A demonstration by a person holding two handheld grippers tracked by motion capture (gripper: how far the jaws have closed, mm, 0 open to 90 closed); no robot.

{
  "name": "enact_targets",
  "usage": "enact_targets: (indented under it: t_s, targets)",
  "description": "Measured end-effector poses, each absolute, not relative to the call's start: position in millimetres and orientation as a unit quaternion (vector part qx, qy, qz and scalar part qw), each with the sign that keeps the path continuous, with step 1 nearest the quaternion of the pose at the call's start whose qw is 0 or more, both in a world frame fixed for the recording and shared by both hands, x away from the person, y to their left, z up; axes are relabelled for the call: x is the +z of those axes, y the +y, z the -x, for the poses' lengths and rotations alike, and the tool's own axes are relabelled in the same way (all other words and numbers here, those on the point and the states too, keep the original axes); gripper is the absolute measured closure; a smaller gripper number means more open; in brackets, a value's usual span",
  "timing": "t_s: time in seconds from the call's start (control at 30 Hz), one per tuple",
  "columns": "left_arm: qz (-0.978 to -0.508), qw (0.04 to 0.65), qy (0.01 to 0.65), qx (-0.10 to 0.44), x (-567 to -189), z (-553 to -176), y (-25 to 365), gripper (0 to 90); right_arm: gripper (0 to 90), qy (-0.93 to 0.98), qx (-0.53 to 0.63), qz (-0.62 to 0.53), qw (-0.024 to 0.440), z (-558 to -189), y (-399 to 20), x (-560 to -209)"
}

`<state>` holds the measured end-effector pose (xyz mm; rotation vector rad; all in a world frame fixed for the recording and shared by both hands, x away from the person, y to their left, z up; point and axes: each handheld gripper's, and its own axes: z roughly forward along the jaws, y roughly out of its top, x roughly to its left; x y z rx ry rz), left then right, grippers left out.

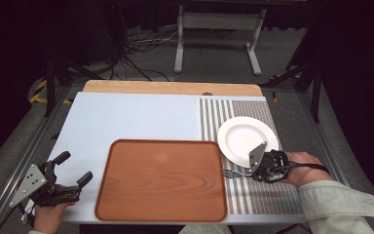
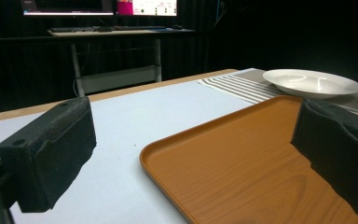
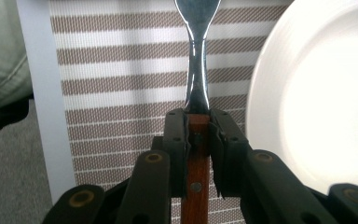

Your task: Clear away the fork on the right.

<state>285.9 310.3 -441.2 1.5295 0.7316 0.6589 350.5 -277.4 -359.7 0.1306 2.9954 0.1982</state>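
A fork [image 1: 233, 172] with a steel neck [image 3: 196, 70] and a wooden handle [image 3: 197, 158] lies low over the striped placemat [image 1: 253, 195], tines pointing at the tray. My right gripper [image 1: 256, 173] is shut on the handle, just below the white plate [image 1: 246, 135], whose rim [image 3: 317, 93] runs along the right of the right gripper view. My left gripper [image 1: 74, 169] stands open at the table's front left corner, its jaws wide apart with nothing between them. Its two pads [image 2: 51, 149] frame the near left corner of the orange-brown wooden tray [image 2: 242, 158].
The tray [image 1: 163, 178] takes up the front middle of the pale blue table top [image 1: 126, 119]. The placemat covers the right third. A wooden strip [image 1: 170, 87] runs along the far edge. Beyond it are a table frame [image 1: 219, 34] and floor cables.
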Motion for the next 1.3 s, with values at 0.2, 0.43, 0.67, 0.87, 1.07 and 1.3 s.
enact_targets:
  t_s: [0.2, 0.43, 0.67, 0.87, 1.07, 1.3]
  targets:
    - [-0.664, 0.614, 0.317, 0.287, -441, -286, 310, 0.4, 77.8, 0.990, 0.096, -0.066, 0.079, -351, -274, -351]
    - [-0.663, 0.615, 0.318, 0.285, -442, -286, 311, 0.4, 77.9, 0.982, 0.141, -0.101, 0.078, -352, -266, -344]
    - [-0.663, 0.615, 0.318, 0.284, -442, -286, 310, 0.4, 77.8, 0.970, 0.174, -0.151, 0.076, -353, -259, -337]
    - [-0.662, 0.614, 0.317, 0.289, -442, -286, 310, 0.6, 77.8, 0.959, 0.201, -0.191, 0.056, -355, -250, -334]
    - [-0.663, 0.616, 0.316, 0.285, -443, -287, 311, 0.6, 77.8, 0.952, 0.211, -0.220, 0.039, -356, -233, -330]
    - [-0.664, 0.612, 0.318, 0.289, -443, -287, 311, 0.6, 77.8, 0.946, 0.203, -0.251, 0.020, -359, -219, -332]
